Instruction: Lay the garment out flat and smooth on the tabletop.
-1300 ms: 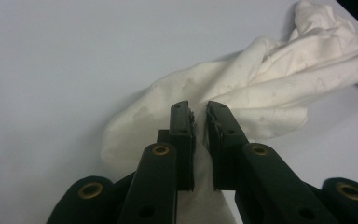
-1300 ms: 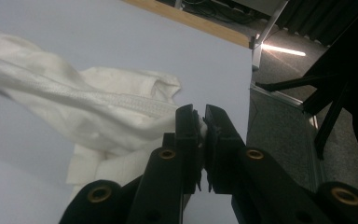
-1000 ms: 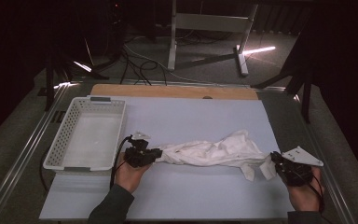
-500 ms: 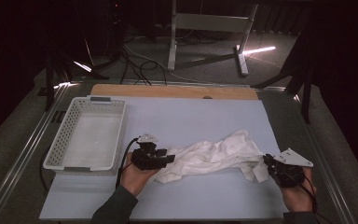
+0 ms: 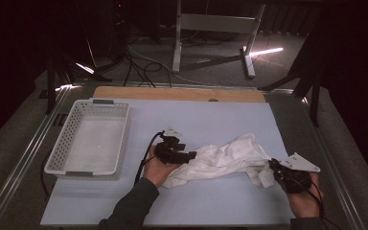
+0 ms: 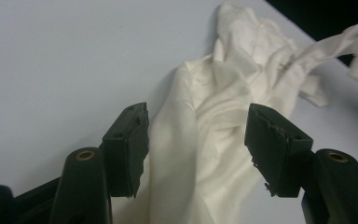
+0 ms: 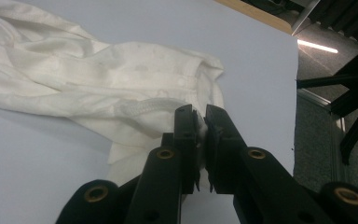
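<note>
Two black jaws of the right gripper [image 7: 201,140] pinch a hem of the crumpled white cloth [image 5: 225,158] at lower right; the left gripper [image 6: 196,144], jaws just opened, straddles soft folds without pressing. Smooth pale mat [image 5: 206,117] lies bare above; a perforated plastic basket [image 5: 60,153] sits left.

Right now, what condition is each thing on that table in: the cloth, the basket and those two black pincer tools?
White cloth: crumpled, lying stretched across the table mat.
Basket: upright, nothing in it, apart from the cloth.
Left gripper: jaws open, just been opening; cloth lies between them, pads not pressing it.
Right gripper: jaws shut on a fold at the cloth's end.
Table mat: flat, bare around the cloth.
</note>
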The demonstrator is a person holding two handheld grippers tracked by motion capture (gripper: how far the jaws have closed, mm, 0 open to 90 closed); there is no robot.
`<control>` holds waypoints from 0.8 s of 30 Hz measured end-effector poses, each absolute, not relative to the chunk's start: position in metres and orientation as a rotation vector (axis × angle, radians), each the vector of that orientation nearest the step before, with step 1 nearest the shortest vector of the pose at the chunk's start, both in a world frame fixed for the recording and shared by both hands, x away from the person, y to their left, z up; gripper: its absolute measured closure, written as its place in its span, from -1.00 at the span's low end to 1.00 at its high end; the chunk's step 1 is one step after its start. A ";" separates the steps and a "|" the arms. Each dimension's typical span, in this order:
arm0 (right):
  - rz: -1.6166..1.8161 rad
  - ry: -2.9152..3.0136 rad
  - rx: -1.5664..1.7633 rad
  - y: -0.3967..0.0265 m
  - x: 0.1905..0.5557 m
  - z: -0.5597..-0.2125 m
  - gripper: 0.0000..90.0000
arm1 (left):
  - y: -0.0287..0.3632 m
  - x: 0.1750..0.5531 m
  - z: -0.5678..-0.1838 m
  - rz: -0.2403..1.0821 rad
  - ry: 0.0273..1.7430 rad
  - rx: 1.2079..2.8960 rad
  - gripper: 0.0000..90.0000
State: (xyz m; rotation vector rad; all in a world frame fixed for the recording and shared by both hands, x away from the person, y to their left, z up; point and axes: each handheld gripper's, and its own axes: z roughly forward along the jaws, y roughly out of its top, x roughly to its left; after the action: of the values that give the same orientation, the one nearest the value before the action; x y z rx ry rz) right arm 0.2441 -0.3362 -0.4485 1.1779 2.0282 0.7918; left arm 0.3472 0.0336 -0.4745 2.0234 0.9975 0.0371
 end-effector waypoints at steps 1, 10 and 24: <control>0.792 2.029 1.177 -0.336 0.244 -0.448 0.85 | 0.031 0.350 -0.477 0.034 1.006 2.027 -0.10; 0.799 2.030 1.182 -0.336 0.243 -0.448 0.85 | 0.022 0.366 -0.491 0.033 1.065 2.103 0.51; 0.797 2.034 1.177 -0.337 0.243 -0.449 0.85 | 0.065 0.357 -0.472 0.097 1.128 2.038 0.97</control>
State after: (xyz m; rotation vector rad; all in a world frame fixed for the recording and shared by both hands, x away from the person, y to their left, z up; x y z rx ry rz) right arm 0.2433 -0.3372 -0.4488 1.1770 2.0342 0.7970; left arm 0.3571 0.0650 -0.4724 2.0381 1.1275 0.0970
